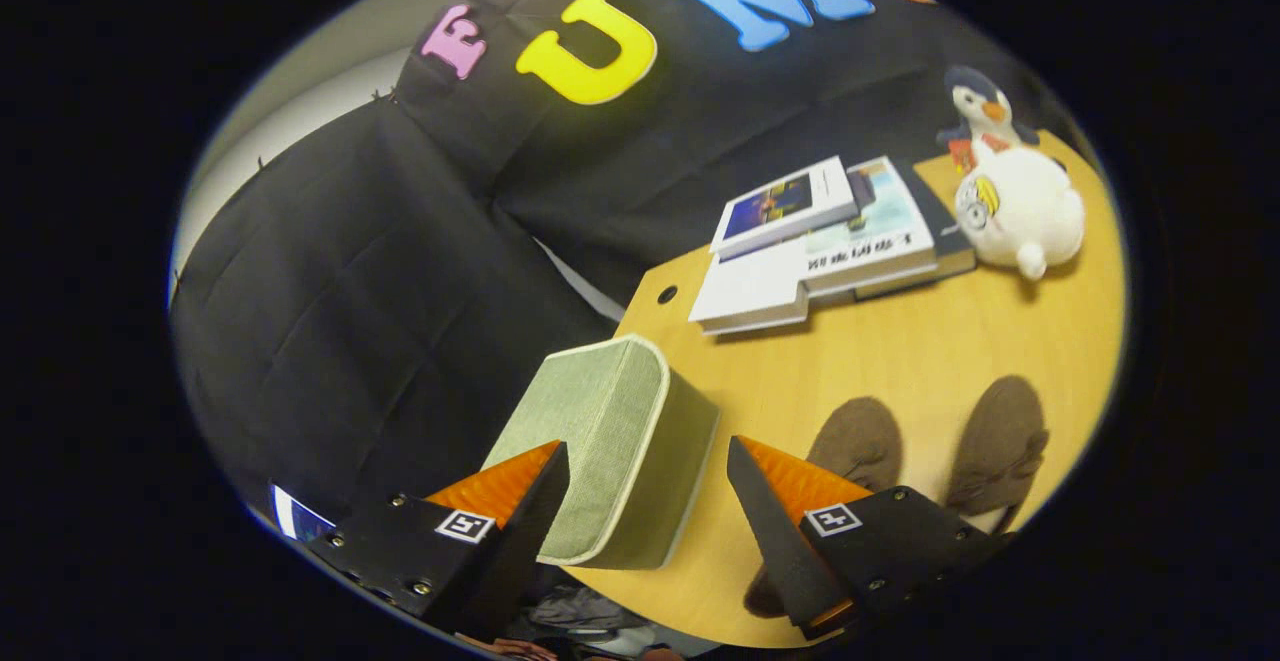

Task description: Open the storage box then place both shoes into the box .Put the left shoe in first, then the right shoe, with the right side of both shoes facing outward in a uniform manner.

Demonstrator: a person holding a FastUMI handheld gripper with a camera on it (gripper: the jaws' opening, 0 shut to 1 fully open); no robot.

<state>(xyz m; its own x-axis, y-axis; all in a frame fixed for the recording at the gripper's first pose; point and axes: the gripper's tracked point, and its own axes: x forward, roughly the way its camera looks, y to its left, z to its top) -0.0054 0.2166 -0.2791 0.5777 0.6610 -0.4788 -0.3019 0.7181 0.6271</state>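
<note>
Gripper view: wooden table (900,361) seen. Fabric storage box (610,441), lid closed, sits at its edge between the parted, empty fingers of the gripper (648,501); judged light, semi-stiff, best gripped by the lid's piped rim. Soft brown shoes (930,451) lie just beside.

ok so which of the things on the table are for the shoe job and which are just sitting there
For the job:
- green storage box, lid closed, between the open fingers of the gripper
- two brown shoes, side by side on the table beyond the box

Just lying about:
- stack of books
- penguin plush
- white plush
</note>
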